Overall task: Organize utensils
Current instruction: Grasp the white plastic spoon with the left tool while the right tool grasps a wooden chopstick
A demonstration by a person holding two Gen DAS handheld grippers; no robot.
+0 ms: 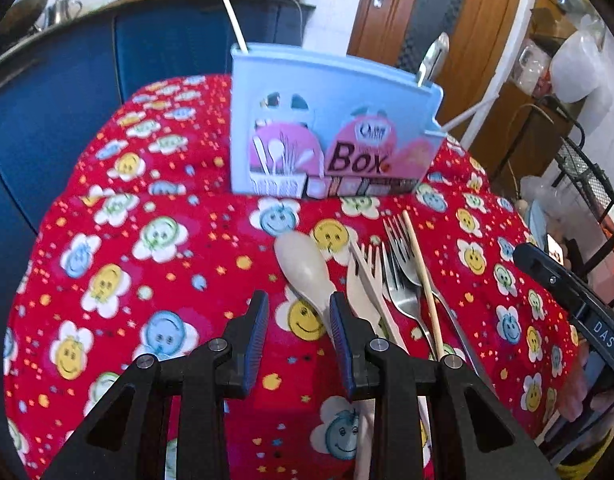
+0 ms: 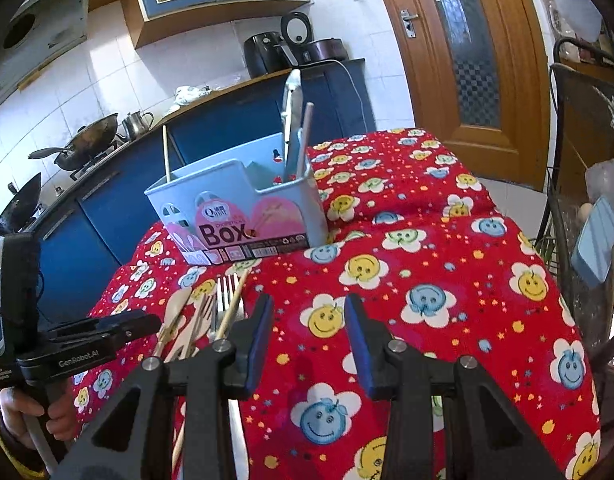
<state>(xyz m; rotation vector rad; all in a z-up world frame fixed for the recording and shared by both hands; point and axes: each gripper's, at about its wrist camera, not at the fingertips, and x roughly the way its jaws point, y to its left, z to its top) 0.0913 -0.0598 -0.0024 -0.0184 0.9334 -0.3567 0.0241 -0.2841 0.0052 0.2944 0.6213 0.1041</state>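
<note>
Left gripper open and empty over the table, right gripper likewise, spoon lying beside the forks before the box: light, stiff, probably slick, so pinch its handle mid-length.

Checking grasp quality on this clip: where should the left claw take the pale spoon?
Probably the neck just behind the bowl, from above and the near side. The spoon lies flat, bowl toward the box, handle running under the open left claw; forks crowd its right.
</note>
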